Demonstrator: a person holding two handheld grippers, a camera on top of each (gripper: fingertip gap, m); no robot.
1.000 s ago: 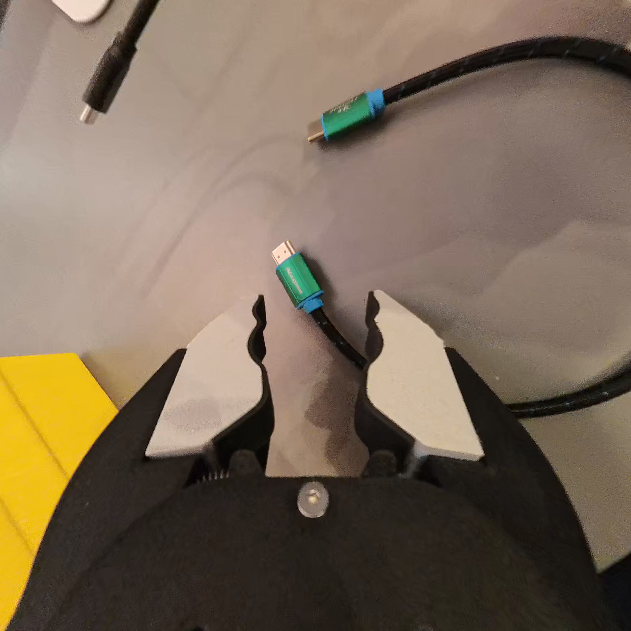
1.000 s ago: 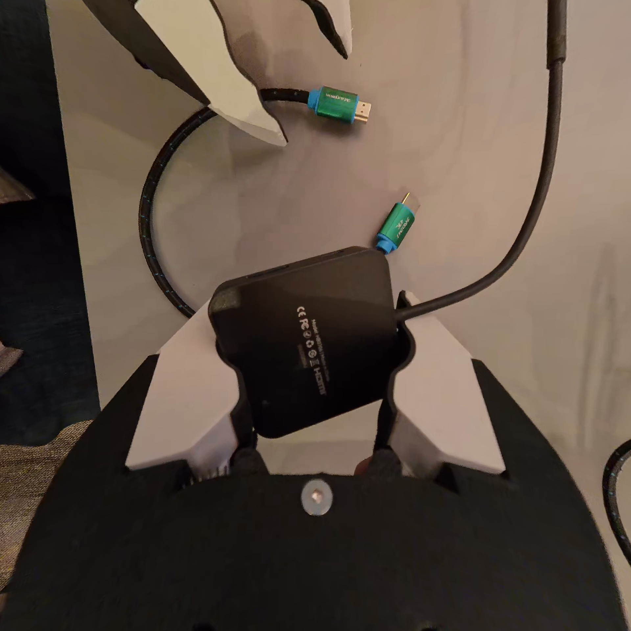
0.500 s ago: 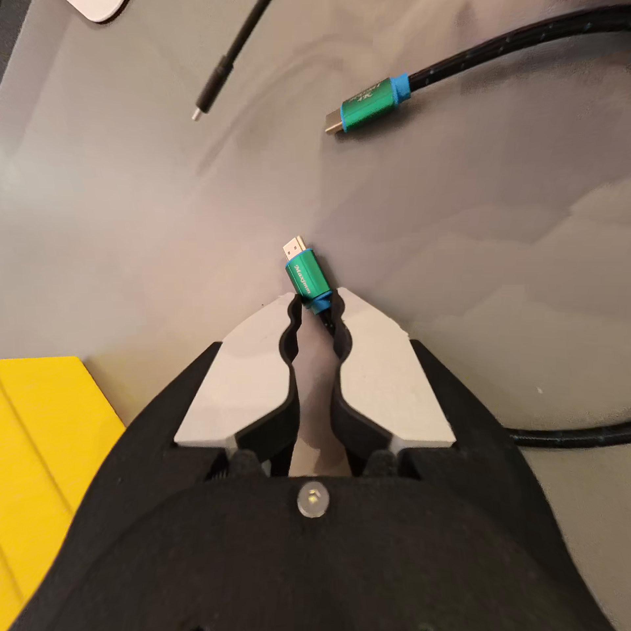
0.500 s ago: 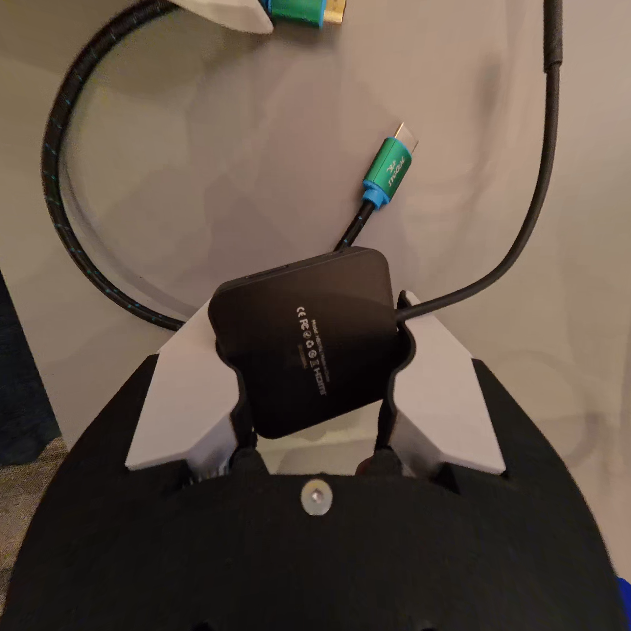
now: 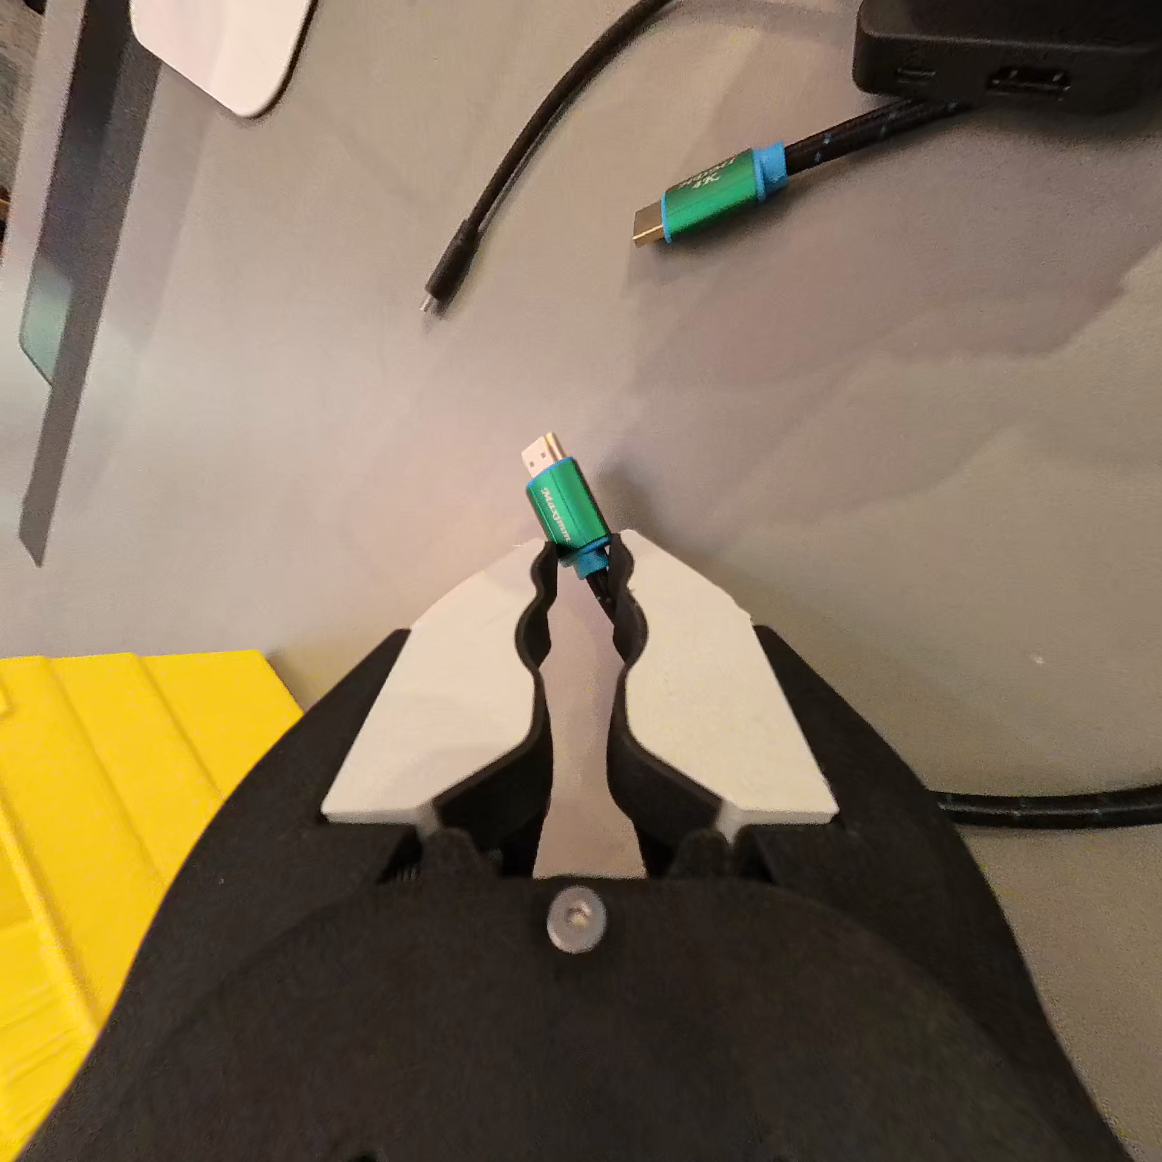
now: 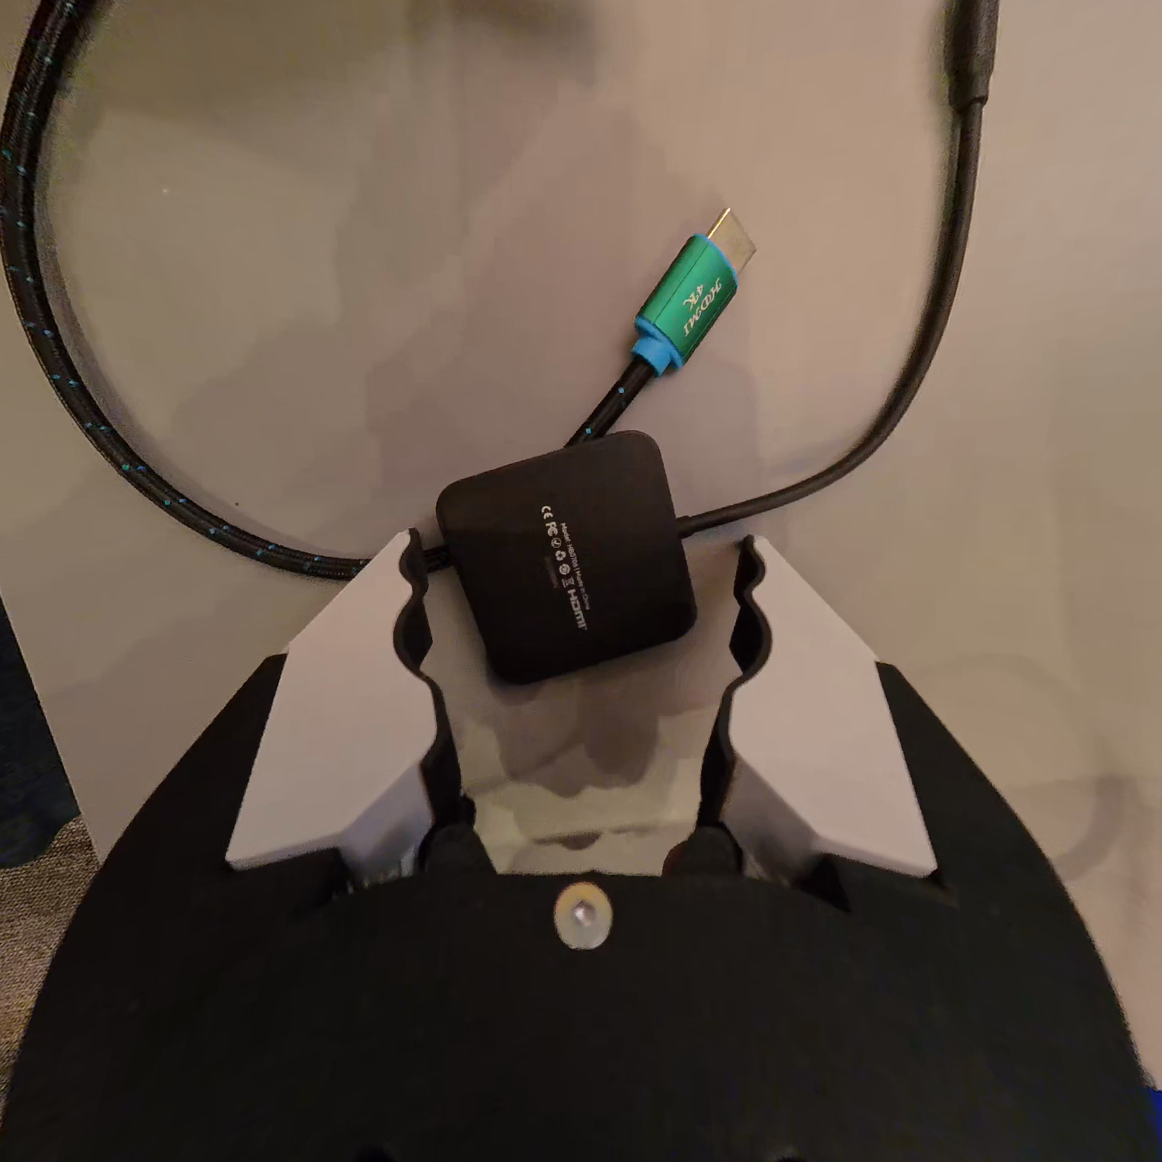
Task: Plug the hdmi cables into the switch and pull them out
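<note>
A desk or office-type work surface, set up for cable handling.

A plain, smooth grey tabletop [image 5: 880, 503] carries only electronics: braided HDMI cables [image 6: 38, 302] with green plugs, a thin black lead [image 5: 503, 182], and a small black switch box [image 6: 566, 559]. At the far left edge stand what looks like a monitor's slim metal edge [image 5: 69, 270] and a white rounded device [image 5: 226, 50]. A yellow plastic bin [image 5: 94, 817] sits at the near left. Beyond the table edge lies grey carpet-like flooring [image 6: 38, 880].

White lettering sits on the switch [image 6: 566, 553], held plug [image 5: 566, 503] and lying plug [image 6: 688, 302].
</note>
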